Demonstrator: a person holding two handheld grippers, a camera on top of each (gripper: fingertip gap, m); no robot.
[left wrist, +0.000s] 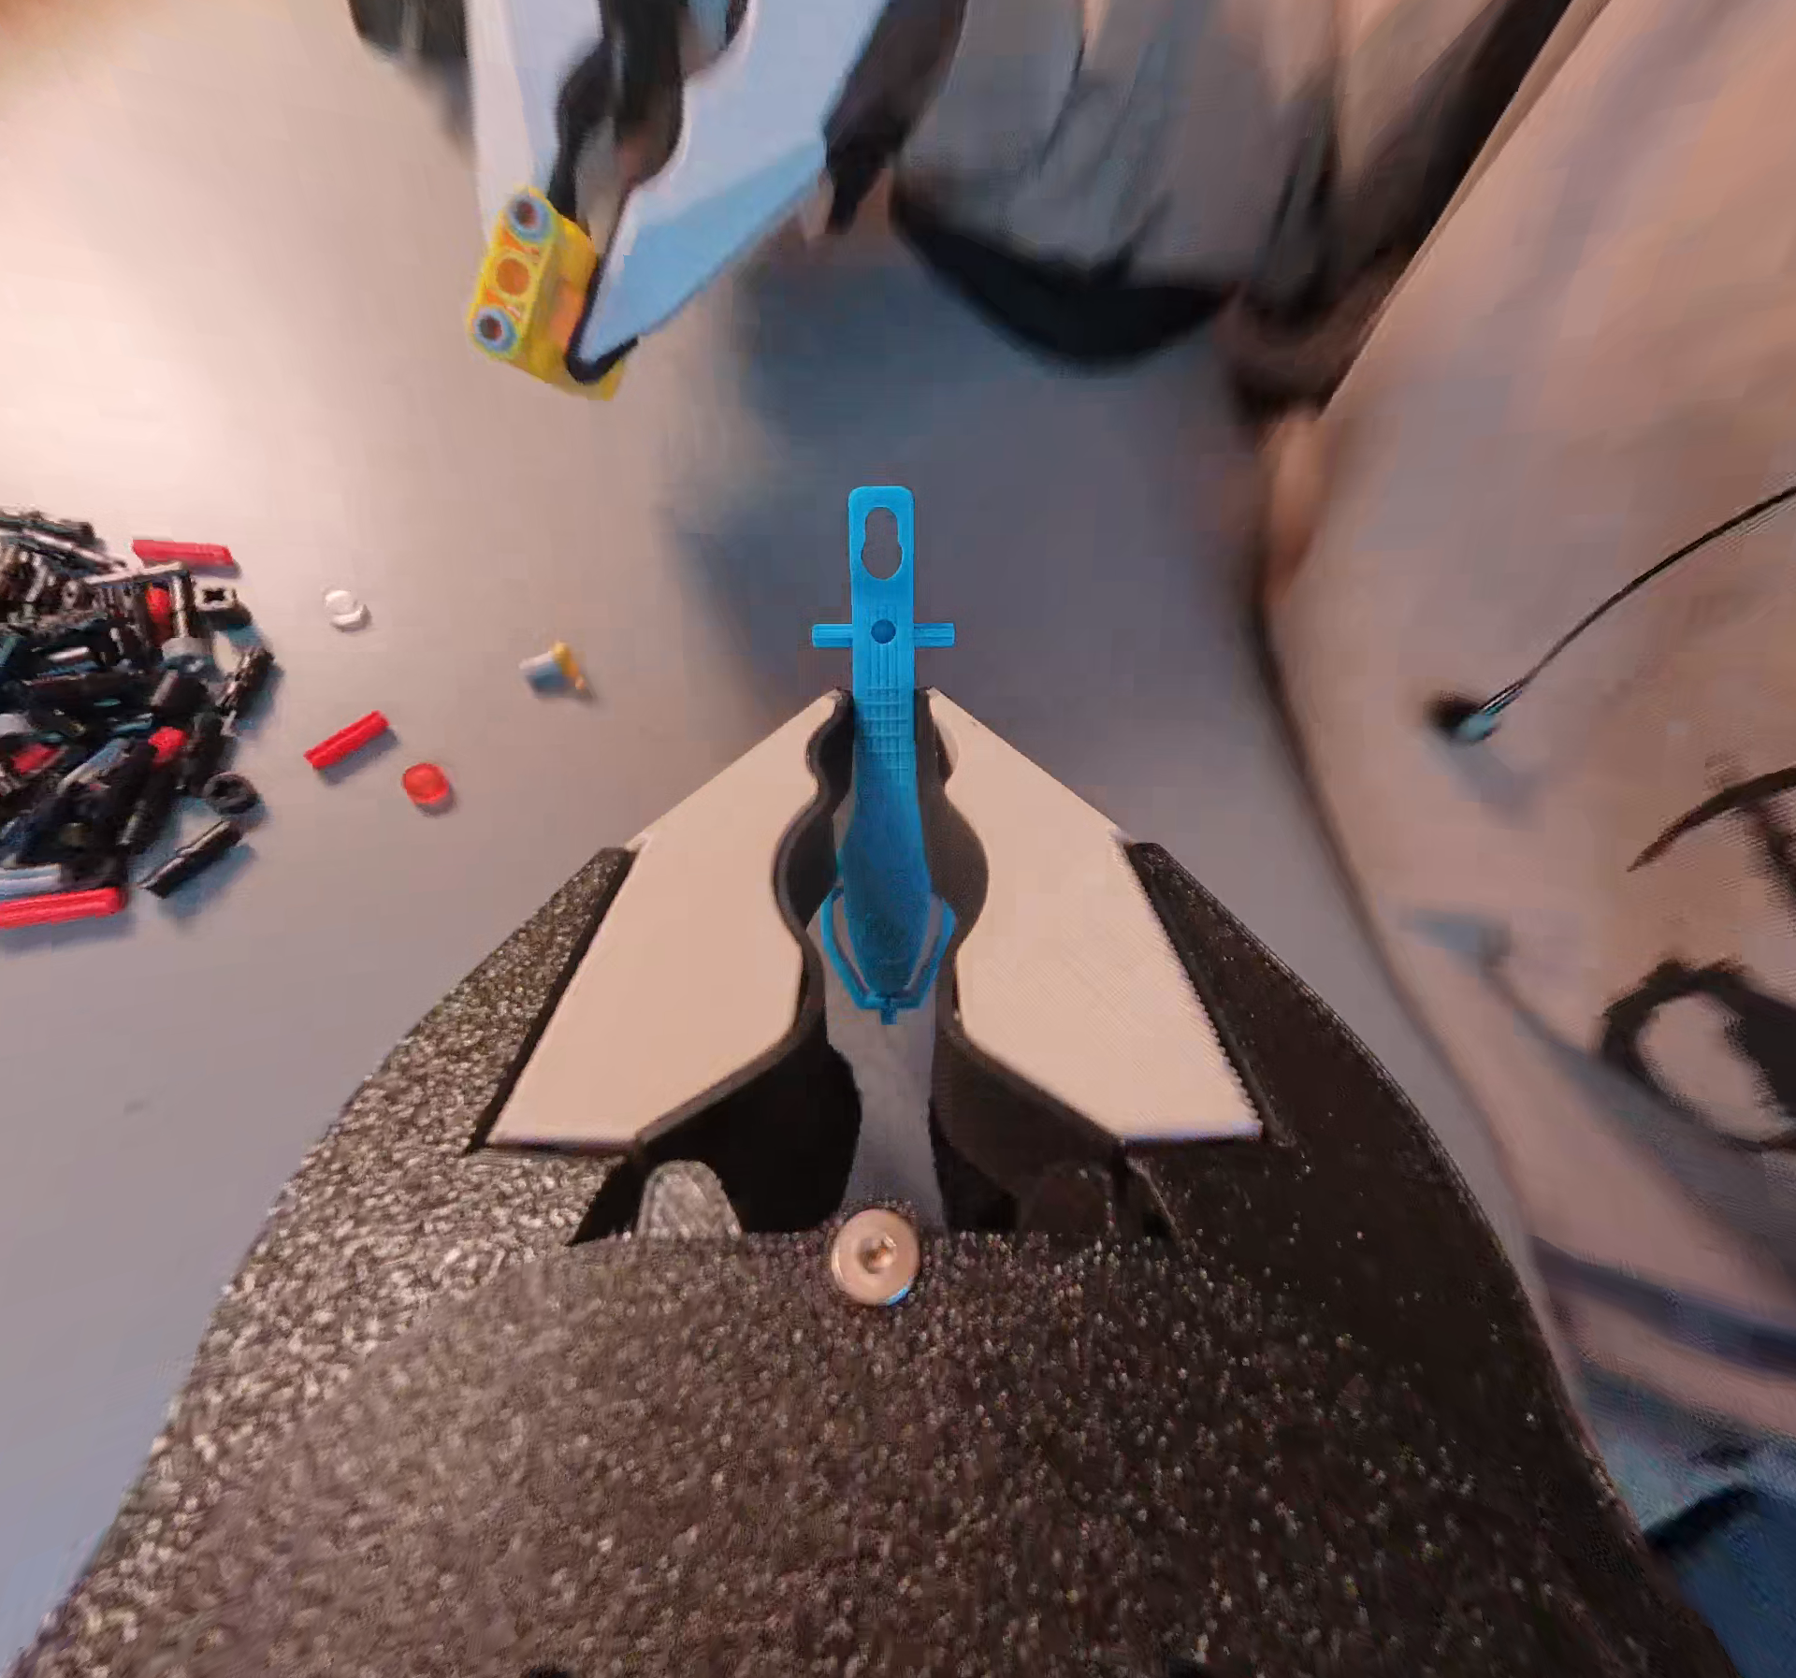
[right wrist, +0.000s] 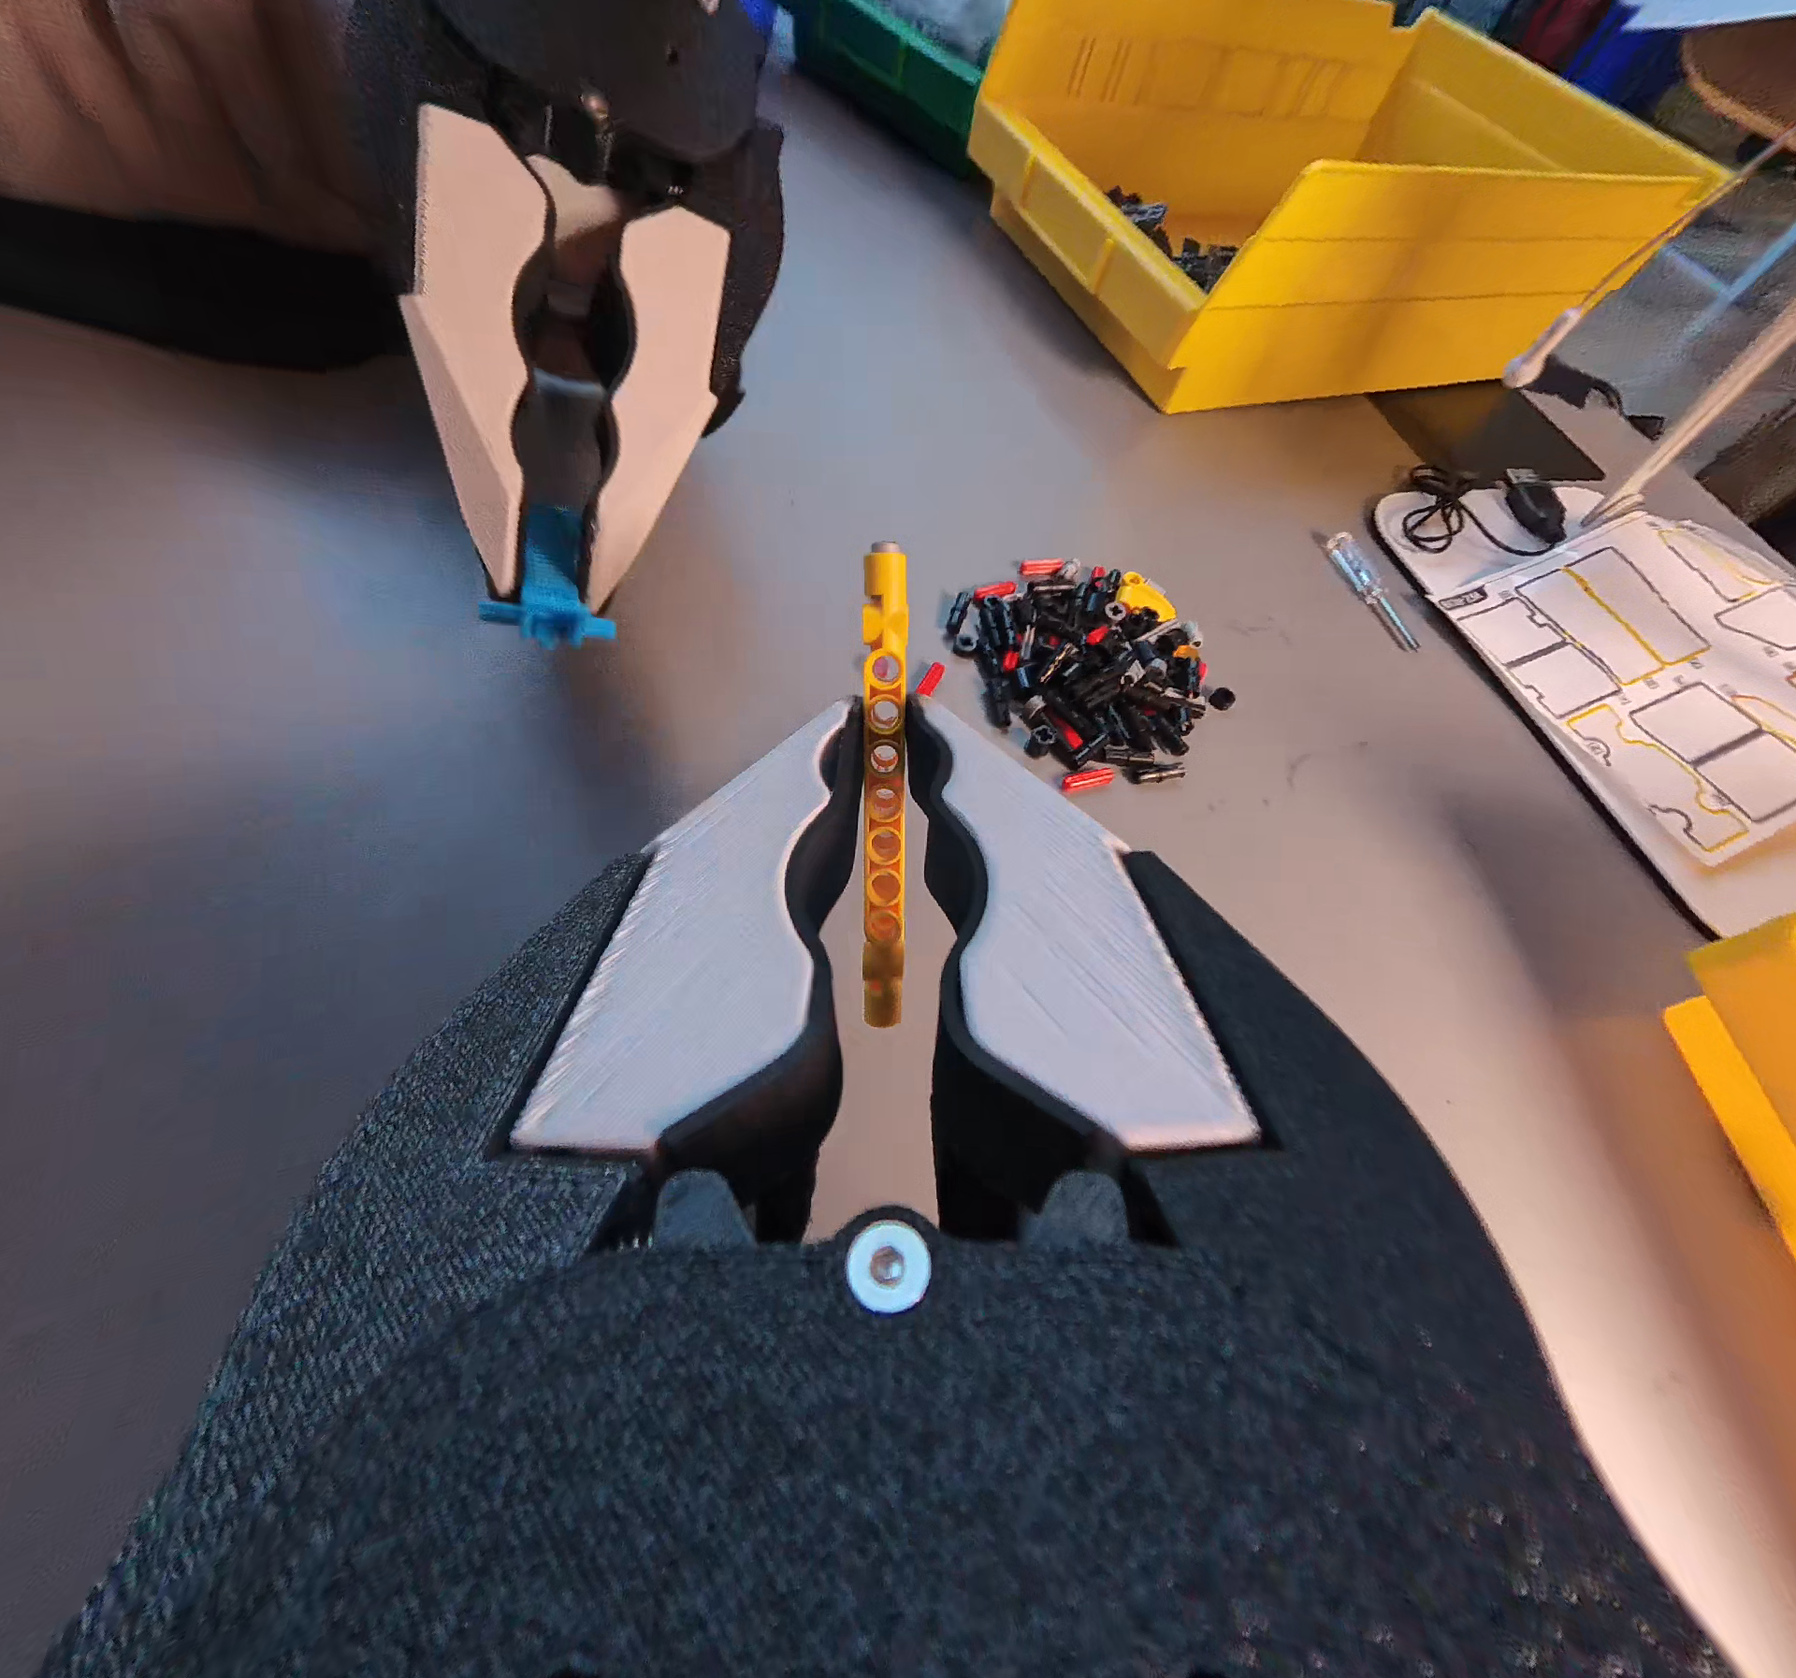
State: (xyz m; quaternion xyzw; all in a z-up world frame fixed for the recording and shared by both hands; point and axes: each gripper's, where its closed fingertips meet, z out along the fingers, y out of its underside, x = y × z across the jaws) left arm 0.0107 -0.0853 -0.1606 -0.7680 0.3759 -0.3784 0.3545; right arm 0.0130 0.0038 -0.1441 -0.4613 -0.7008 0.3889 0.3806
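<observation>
Left hand-held gripper clamped, raised above table; right hand-held gripper clamped, also raised.

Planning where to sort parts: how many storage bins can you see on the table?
2. A yellow bin sits beyond the parts pile, holding some black pieces. A green bin stands behind it, holding clear bags. Others may lie out of view.

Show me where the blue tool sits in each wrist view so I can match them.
Left wrist view: blue tool at centre, clamped in the left gripper.
Right wrist view: upper left, its tip poking from the far gripper.
Shared landmark: pile of black and red pieces.
</observation>
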